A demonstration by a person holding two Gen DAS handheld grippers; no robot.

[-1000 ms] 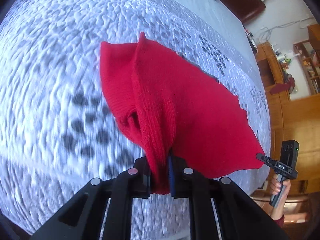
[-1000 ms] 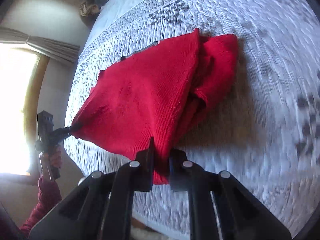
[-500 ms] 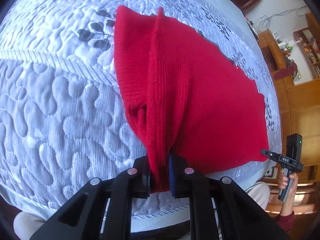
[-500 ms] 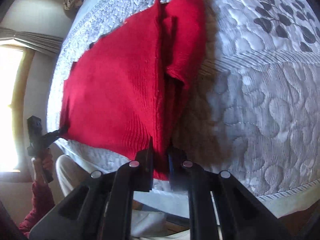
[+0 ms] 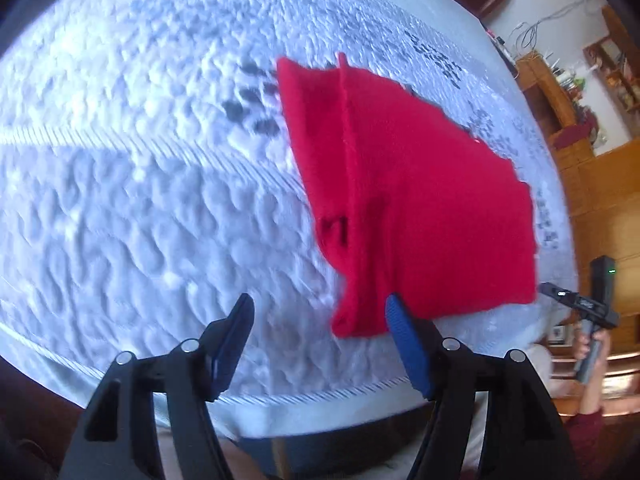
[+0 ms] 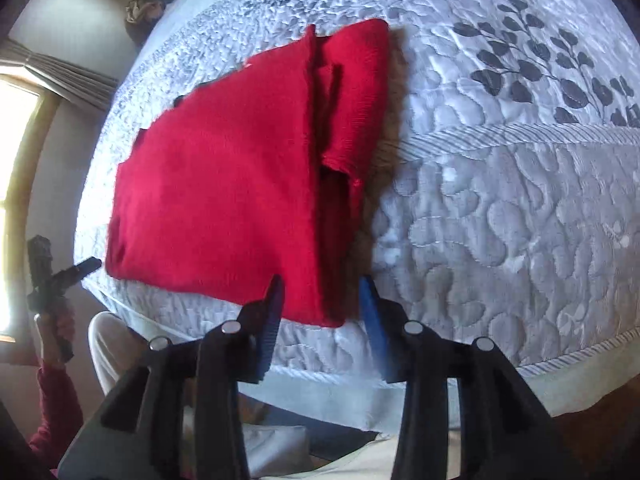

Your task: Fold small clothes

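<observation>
Through the left wrist camera: left gripper (image 5: 320, 314) jaws just parted and released, spread wide over the quilted bedspread (image 5: 140, 208); red knitted garment (image 5: 420, 208) lying folded flat near the bed's front edge, its near corner against the right blue pad (image 5: 404, 336), no longer pinched. Far right, right gripper (image 5: 576, 304) in a hand (image 5: 588, 348). Through the right wrist camera: right gripper (image 6: 322, 304) jaws just opened, released, pads either side of the garment's (image 6: 224, 192) near corner, not pressing. Garment flat on bedspread (image 6: 500, 220), sleeve folded along its right side.
</observation>
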